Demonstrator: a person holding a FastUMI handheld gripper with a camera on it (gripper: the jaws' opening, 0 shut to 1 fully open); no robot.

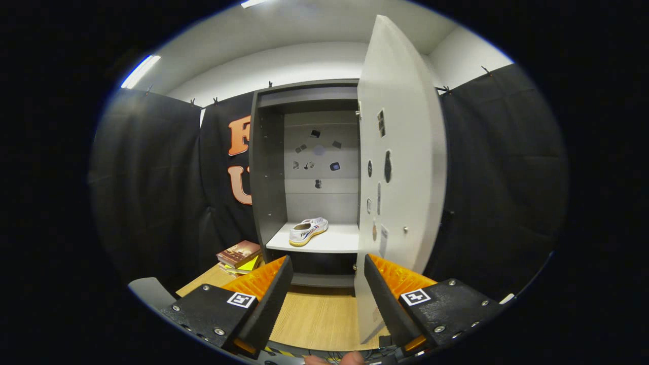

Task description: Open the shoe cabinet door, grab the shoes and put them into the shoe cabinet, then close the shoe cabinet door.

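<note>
the tall dark grey shoe cabinet [267, 167] stands at twelve o'clock from the gripper, its front open, with a pale grey back panel carrying several small dark stickers [318, 152]. its flat white cabinet door [405, 167] is swung out on the hinge side at about one o'clock and reaches toward the camera, its near edge coming down just beside the right finger, so the free way into the cabinet lies between that door edge and the cabinet's left wall. inside, a white shelf [334, 241] holds one white low canvas shoe with a yellow sole [307, 230], lying toward the left of the shelf with bare shelf to its right; below the shelf is a dark lower compartment whose contents cannot be made out. the light wooden tabletop [312, 314] runs from the cabinet's foot back to the fingers and is bare between them. at ten o'clock, beside the cabinet's left wall, a small stack of books with a brown cover on top [239, 254] lies on the tabletop. the gripper [328, 299] has its jaws spread wide with nothing between them, well short of the shoe.
</note>
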